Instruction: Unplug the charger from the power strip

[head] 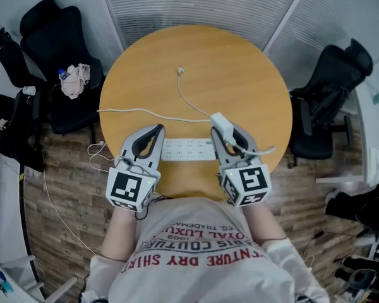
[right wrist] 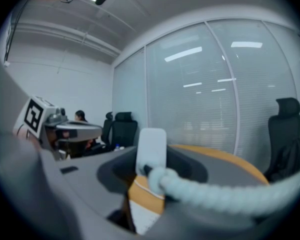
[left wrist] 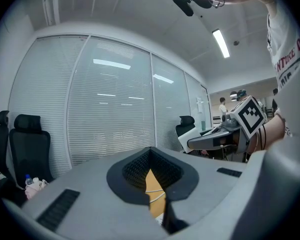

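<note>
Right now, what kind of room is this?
Probably an office meeting room. There is a round wooden table in the middle, black office chairs stand around it, and the glass walls are covered with blinds.

The left forearm (head: 117,229) and right forearm (head: 265,223) are reaching forward side by side. The left hand-held gripper (head: 158,129) is pointing almost level, jaws meeting at their tips, empty. The right hand-held gripper (head: 228,133) is clamping the charger (right wrist: 151,151) upright between its jaws.

bench (head: 252,74): open surface 12 to 2 o'clock; white cable (head: 139,111) crosses toward 9; black chairs (head: 50,43) flank at 10 and 3.
</note>
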Demonstrator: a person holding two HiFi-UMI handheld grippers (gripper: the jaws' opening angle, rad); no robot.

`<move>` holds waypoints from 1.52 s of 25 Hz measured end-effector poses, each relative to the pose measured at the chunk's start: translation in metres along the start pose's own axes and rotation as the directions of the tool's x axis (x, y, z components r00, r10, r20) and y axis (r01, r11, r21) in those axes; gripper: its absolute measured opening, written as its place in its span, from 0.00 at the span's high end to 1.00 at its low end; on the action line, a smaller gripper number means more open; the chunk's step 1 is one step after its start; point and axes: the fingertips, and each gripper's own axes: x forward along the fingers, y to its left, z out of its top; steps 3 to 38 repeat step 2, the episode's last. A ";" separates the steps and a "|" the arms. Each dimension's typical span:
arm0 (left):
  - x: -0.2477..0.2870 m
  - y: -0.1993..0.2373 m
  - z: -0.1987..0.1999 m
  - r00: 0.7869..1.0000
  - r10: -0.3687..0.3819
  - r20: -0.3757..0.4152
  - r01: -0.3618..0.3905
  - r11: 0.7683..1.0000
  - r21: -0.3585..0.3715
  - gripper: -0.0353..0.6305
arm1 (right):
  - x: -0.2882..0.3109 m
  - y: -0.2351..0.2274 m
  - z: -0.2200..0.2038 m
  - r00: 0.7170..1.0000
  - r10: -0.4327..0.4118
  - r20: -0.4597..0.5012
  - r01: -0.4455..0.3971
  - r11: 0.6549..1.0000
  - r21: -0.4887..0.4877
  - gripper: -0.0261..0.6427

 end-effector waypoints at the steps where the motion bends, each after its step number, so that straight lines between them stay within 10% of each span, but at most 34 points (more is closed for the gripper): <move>1: 0.000 0.000 0.001 1.000 0.000 0.002 0.000 1.000 0.003 0.90 | 0.000 -0.001 0.000 1.000 -0.001 0.000 0.001 1.000 0.000 0.73; 38: 0.000 0.000 0.001 1.000 0.000 0.004 0.000 1.000 0.005 0.90 | 0.000 -0.001 0.000 1.000 -0.002 -0.001 0.002 1.000 0.000 0.73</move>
